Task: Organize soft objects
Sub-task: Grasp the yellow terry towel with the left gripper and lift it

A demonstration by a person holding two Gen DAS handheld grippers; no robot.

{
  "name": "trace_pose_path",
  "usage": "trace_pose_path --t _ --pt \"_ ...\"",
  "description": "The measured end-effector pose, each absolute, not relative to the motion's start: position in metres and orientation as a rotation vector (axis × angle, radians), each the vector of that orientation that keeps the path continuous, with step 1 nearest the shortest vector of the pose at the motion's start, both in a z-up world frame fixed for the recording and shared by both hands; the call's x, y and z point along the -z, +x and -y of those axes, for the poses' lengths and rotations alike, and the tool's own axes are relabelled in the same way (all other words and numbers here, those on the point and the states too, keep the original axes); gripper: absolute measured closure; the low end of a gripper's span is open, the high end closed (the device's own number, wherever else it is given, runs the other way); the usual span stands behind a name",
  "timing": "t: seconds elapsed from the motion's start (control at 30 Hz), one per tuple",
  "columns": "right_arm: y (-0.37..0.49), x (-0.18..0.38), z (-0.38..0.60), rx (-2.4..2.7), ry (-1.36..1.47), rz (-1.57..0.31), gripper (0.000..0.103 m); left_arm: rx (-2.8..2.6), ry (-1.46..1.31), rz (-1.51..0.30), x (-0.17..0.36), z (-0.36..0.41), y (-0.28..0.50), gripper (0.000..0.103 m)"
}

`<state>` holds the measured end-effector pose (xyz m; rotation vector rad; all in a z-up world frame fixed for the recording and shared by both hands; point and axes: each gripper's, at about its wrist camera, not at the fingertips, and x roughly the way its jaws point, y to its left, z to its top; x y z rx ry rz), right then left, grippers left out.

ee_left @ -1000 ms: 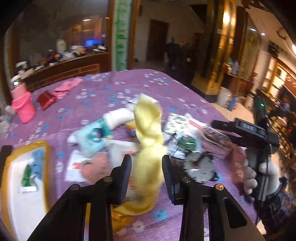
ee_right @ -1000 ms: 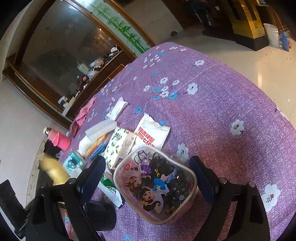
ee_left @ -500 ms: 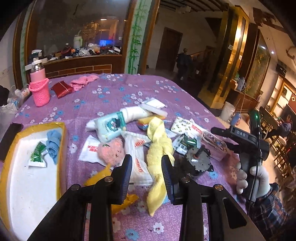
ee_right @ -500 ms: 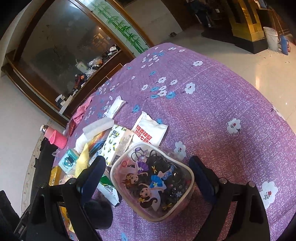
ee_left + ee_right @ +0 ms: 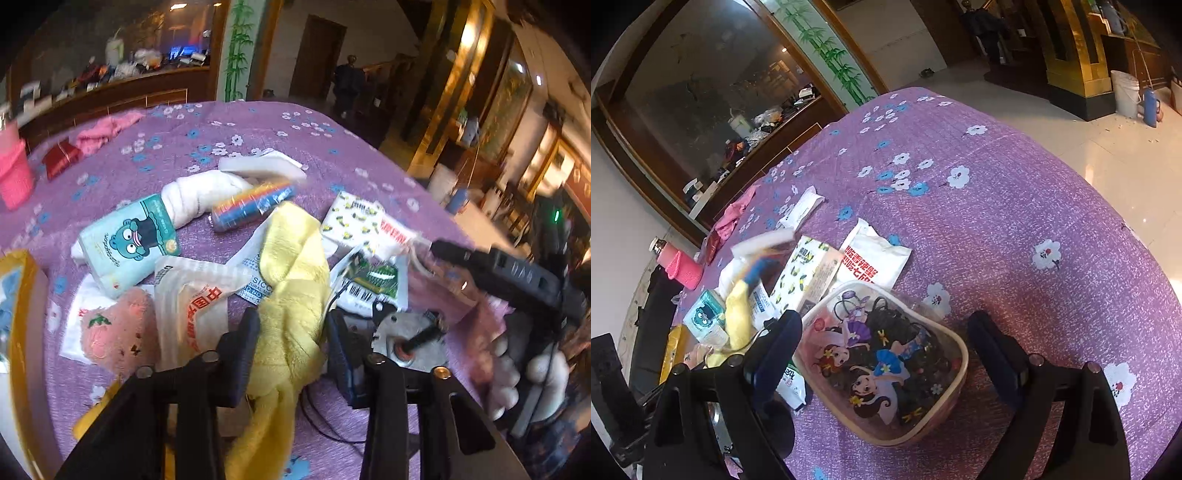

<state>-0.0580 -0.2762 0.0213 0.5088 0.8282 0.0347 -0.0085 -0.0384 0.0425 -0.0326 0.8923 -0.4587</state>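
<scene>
Most soft things lie unsorted on the desk (image 5: 229, 122). My left tool (image 5: 291, 350) is closing on the yellow cloth (image 5: 291, 280) among them; my right tool (image 5: 886, 354) stands wide, unclenched, around the clear pouch (image 5: 886, 365).

Left gripper (image 5: 290, 345) is closing, angling downward; right gripper (image 5: 886, 354) is holding wide apart, gripped by a hand (image 5: 517, 373).

cut off: yellow-rimmed tray (image 5: 22, 332) by the left edge | hidden: lower end of the yellow cloth (image 5: 291, 302) behind the gripper frame | blurred: gloved hand (image 5: 524, 373) at right, striped tube (image 5: 255, 203) | unreadable: print on the white packets (image 5: 192, 295)
</scene>
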Motion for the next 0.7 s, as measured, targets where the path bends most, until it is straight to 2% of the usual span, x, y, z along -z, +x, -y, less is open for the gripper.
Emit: trace_pose_path --t 0.03,0.07,0.1,0.17,0.33,0.4,0.43,0.47,0.6,0.7 --pt "-0.058 -0.021 0.276 -0.035 0.509 -0.828 0.012 0.469 -0.073 -0.898 -0.044 0.034 -0.007 0.091" --pt "-0.057 -0.021 0.277 -0.035 0.51 -0.828 0.012 0.484 -0.127 -0.896 -0.047 0.026 -0.007 0.098" --pt "-0.057 -0.02 0.277 -0.035 0.51 -0.828 0.012 0.507 -0.175 -0.892 -0.05 0.018 -0.009 0.098" --pt "-0.057 -0.02 0.277 -0.034 0.509 -0.828 0.012 0.516 -0.254 -0.857 -0.061 -0.002 -0.021 0.098" --pt "-0.055 -0.02 0.276 -0.024 0.491 -0.83 0.012 0.523 -0.256 -0.77 -0.092 -0.035 -0.054 0.098" --pt "-0.054 -0.02 0.274 -0.017 0.477 -0.832 0.012 0.501 -0.201 -0.766 -0.097 -0.04 -0.064 0.09" --pt "-0.053 -0.021 0.272 -0.011 0.466 -0.833 0.012 0.487 -0.157 -0.775 -0.096 -0.04 -0.068 0.081" --pt "-0.053 -0.021 0.27 -0.004 0.454 -0.835 0.012 0.472 -0.119 -0.786 -0.093 -0.038 -0.068 0.079" --pt "-0.051 -0.021 0.262 0.017 0.406 -0.844 0.012 0.453 -0.035 -0.813 -0.081 -0.029 -0.061 0.079" --pt "-0.052 -0.02 0.264 0.014 0.412 -0.842 0.012 0.443 -0.047 -0.826 -0.075 -0.016 -0.042 0.074"
